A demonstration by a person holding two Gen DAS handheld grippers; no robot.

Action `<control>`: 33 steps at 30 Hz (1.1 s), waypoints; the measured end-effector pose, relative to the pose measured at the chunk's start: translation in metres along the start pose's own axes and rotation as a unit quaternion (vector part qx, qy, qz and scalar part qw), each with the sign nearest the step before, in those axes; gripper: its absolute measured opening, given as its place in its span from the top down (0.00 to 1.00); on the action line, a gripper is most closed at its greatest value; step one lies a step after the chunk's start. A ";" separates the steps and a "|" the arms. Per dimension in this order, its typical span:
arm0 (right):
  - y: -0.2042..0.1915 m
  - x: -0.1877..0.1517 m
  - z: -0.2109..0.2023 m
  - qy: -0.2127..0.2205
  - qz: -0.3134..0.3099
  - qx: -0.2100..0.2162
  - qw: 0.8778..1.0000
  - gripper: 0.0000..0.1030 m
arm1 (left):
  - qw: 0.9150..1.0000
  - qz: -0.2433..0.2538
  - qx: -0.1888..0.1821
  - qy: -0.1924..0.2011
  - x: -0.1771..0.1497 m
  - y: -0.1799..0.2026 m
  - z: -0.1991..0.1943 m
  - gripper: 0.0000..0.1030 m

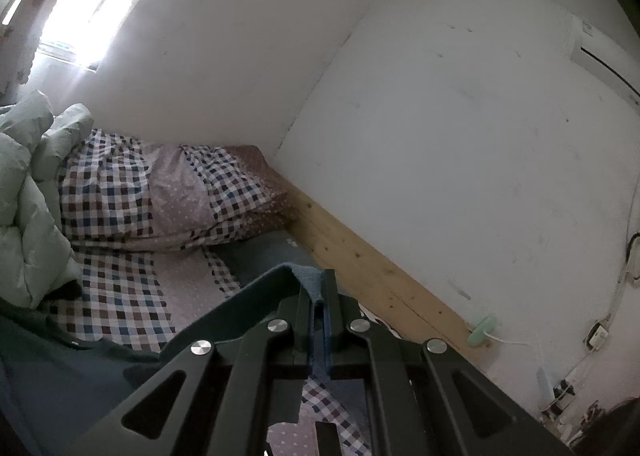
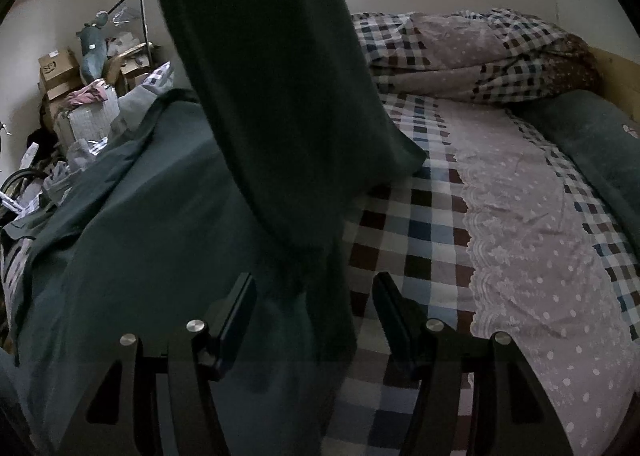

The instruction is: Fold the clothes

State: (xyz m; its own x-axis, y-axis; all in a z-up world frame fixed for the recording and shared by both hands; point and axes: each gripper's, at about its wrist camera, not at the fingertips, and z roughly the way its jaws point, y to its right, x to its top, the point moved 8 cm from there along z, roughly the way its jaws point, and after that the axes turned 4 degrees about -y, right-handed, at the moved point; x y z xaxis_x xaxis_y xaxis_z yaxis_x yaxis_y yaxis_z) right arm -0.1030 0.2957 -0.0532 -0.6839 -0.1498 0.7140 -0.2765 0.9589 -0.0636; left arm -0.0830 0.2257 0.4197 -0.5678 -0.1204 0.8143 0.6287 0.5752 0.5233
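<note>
We look across a bed (image 2: 500,216) whose sheet is checked in blue, brown and white, with a wide pink dotted band. It fills most of both views and runs into a white corner of the room, with a pale wooden board (image 1: 360,256) along the wall side.

A large dark green garment (image 2: 132,236) lies spread over the near left part of the bed. One part of it rises in a tall, hanging strip (image 2: 264,76) up the middle of the right wrist view and out past the top edge. A folded checked quilt (image 2: 472,60) sits at the far end, a dark green pillow (image 2: 592,136) lies along the wall side, and a pale green puffy duvet (image 1: 24,196) is heaped at the left.

Our left hand-held gripper (image 1: 319,288) has its jaws pressed together on an edge of the dark cloth, held up off the bed. Our right hand-held gripper (image 2: 314,288) stands with its jaws wide apart and low over the bed, the hanging strip falling between them without being pinched.

We judge the folding to be partway: a section is lifted while the rest lies spread out, wrinkled at its far edge, and no neat folded stack shows.

We cannot tell what kind of garment this is, nor where its sleeves or hems lie; the lifted strip hides the middle of the bed. The boxes and clothes (image 2: 80,96) piled beyond the bed's left side are too jumbled to sort out.
</note>
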 end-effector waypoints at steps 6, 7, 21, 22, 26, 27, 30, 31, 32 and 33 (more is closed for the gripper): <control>0.003 0.005 0.009 -0.005 0.005 -0.030 1.000 0.55 | 1.000 0.005 0.018 -0.008 -0.003 -0.002 -0.001 0.99; 0.009 0.004 0.010 -0.008 0.012 -0.034 0.999 0.60 | 1.000 0.008 0.023 -0.010 -0.004 -0.003 -0.001 0.99; 0.113 -0.014 -0.004 -0.025 0.187 -0.063 0.980 0.82 | 0.995 -0.006 0.093 -0.022 -0.015 -0.069 0.001 0.99; 0.117 -0.015 -0.005 -0.026 0.190 -0.072 0.979 0.80 | 0.995 -0.006 0.097 -0.023 -0.017 -0.074 0.001 0.99; 0.120 -0.022 0.001 -0.048 0.184 -0.079 0.978 0.80 | 0.993 -0.022 0.106 -0.036 -0.028 -0.092 0.002 0.99; 0.120 -0.025 0.003 -0.054 0.183 -0.079 0.979 0.80 | 0.993 -0.023 0.109 -0.040 -0.031 -0.095 0.002 0.99; 0.118 -0.028 0.007 -0.065 0.179 -0.075 0.979 0.80 | 0.991 -0.024 0.119 -0.050 -0.040 -0.104 -0.001 0.99; 0.116 -0.027 0.006 -0.063 0.178 -0.070 0.979 0.80 | 0.991 -0.025 0.121 -0.053 -0.043 -0.106 -0.003 0.99; 0.114 -0.026 0.005 -0.062 0.176 -0.066 0.980 0.80 | 0.990 -0.026 0.124 -0.055 -0.046 -0.109 -0.005 0.99; 0.112 -0.025 0.005 -0.060 0.173 -0.063 0.981 0.80 | 0.990 -0.029 0.127 -0.056 -0.050 -0.113 -0.009 0.99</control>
State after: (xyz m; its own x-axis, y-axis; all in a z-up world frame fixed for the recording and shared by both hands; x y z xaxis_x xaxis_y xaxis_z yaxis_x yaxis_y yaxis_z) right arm -0.1201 0.4058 -0.0813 -0.7994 0.1702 0.5762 0.0666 0.9782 -0.1965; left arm -0.1210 0.1598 0.3221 -0.6636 -0.0771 0.7441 0.4471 0.7567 0.4771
